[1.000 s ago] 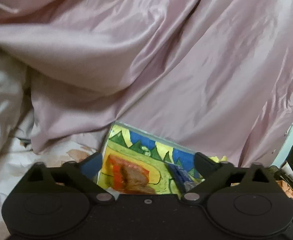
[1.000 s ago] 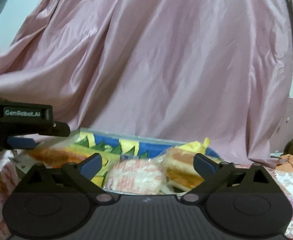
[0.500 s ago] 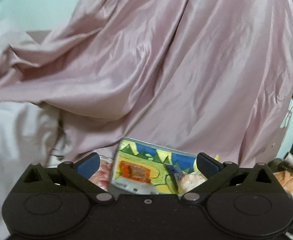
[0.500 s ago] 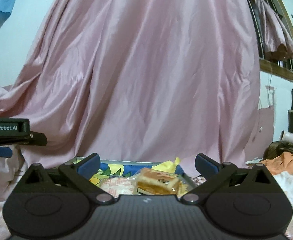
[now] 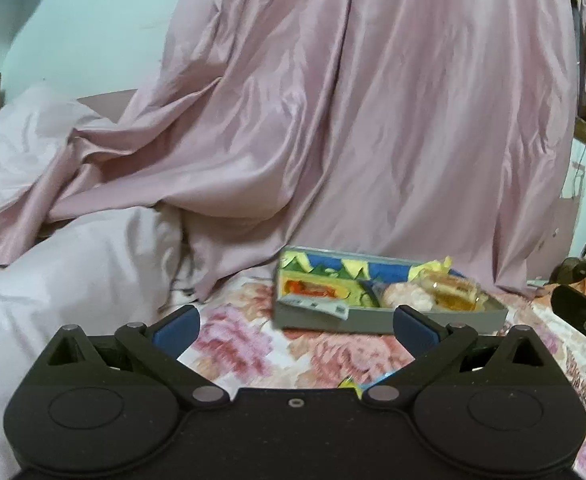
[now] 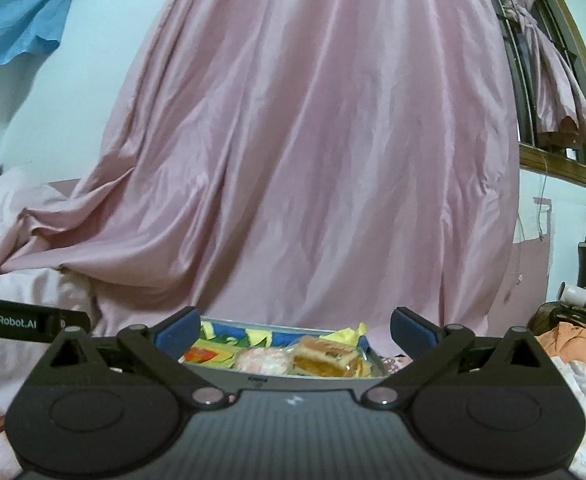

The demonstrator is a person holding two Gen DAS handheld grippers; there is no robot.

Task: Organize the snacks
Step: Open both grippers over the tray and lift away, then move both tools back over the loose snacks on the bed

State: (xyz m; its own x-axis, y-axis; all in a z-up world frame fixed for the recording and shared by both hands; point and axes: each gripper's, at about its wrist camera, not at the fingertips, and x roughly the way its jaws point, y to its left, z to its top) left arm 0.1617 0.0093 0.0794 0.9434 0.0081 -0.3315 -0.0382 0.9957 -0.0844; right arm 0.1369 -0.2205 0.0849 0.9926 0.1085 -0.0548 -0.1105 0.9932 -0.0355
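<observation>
While both tongs gape empty, the tray's wrapped cake looks light, squashy; pinch its crinkly ends.

Both handheld units were matte black plastic: the left gripper and right gripper each had blue-padded fingers, silver pivot screws and round embossed discs. White "GenRobot.AI" lettering ran along the left one's side.
</observation>
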